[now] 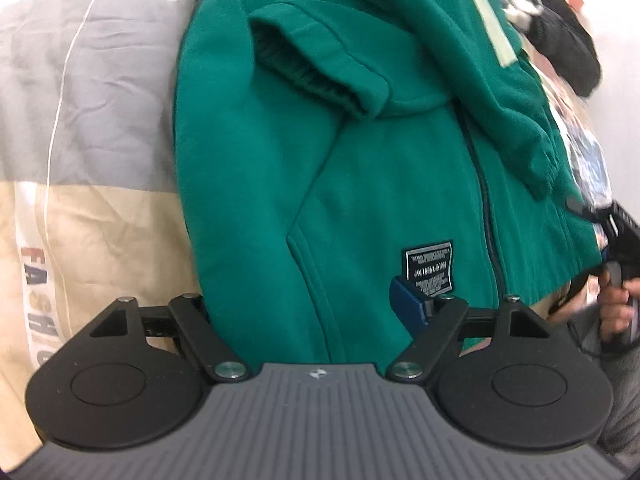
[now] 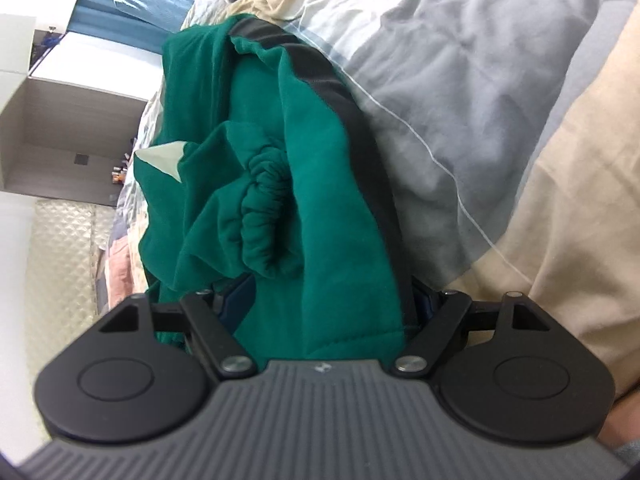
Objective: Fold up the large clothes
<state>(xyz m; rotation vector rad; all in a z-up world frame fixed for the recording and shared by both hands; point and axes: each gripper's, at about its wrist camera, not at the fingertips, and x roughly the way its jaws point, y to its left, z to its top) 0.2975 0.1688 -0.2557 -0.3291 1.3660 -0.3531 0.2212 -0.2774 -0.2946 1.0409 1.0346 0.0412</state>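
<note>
Ribbed grey tongs (image 1: 308,304), soft green fleece jacket (image 1: 360,152)

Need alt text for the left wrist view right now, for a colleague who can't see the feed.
A green zip-up jacket lies partly folded on a grey and beige bedspread, one elastic-cuffed sleeve laid across its chest. The left gripper stands wide at the jacket's lower hem, cloth between its fingers, near a black label patch. The right gripper shows at the right edge.
</note>
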